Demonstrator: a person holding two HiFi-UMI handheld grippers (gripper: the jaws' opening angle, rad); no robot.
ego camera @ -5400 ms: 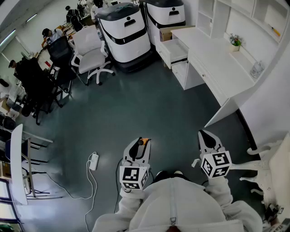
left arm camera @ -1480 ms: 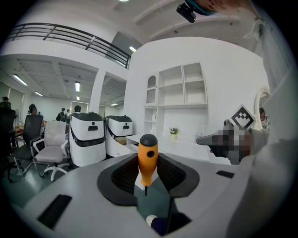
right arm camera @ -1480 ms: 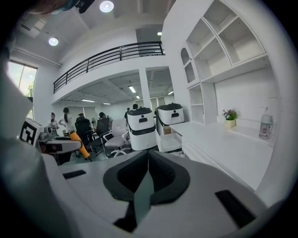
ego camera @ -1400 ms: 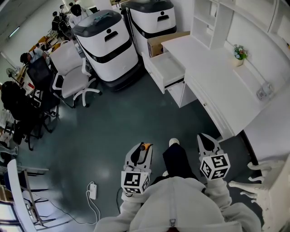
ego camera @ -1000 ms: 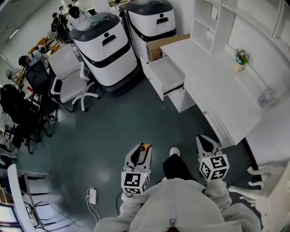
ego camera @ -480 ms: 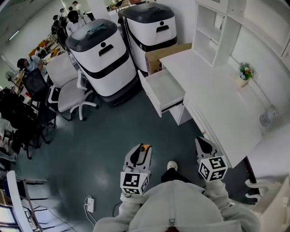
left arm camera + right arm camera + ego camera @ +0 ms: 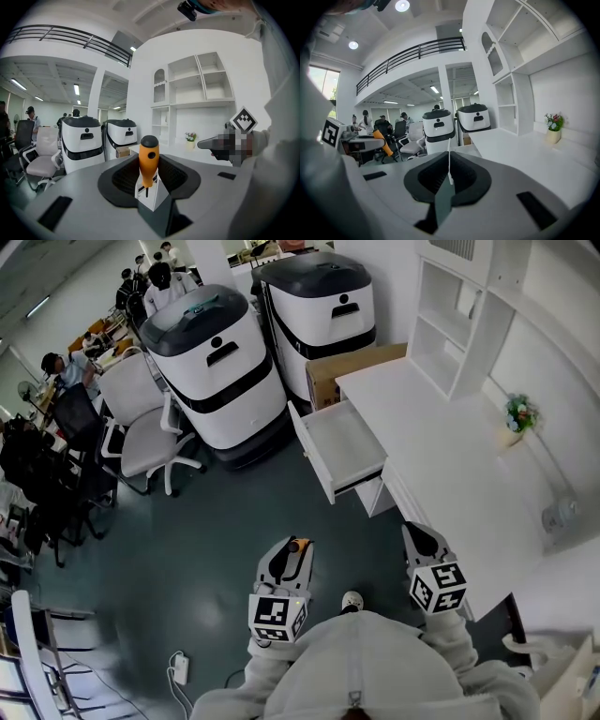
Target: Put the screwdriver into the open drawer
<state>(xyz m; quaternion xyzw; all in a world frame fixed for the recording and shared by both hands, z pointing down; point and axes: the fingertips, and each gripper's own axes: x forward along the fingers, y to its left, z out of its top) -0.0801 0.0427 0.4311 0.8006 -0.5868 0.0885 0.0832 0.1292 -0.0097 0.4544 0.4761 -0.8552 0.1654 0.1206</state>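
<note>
Your left gripper (image 7: pixel 287 552) has its jaws partway closed, clamped on the screwdriver (image 7: pixel 147 161), whose orange handle stands up between them. Its thin shaft seems to run back into the jaws, though that part is dim. Your right gripper (image 7: pixel 419 538) is pressed together on nothing. Both hang over the dark floor (image 7: pixel 216 521), well apart from the open drawer (image 7: pixel 349 442) of the white desk (image 7: pixel 450 456).

Of the screwdriver (image 7: pixel 148 159) only the orange handle shows; its shaft is hidden between the jaws of the left gripper (image 7: pixel 147 187). The open drawer (image 7: pixel 345 444) covers most of the lower drawer (image 7: pixel 375 495). The people (image 7: pixel 155 273) at the far desks are too small to tell apart.
</note>
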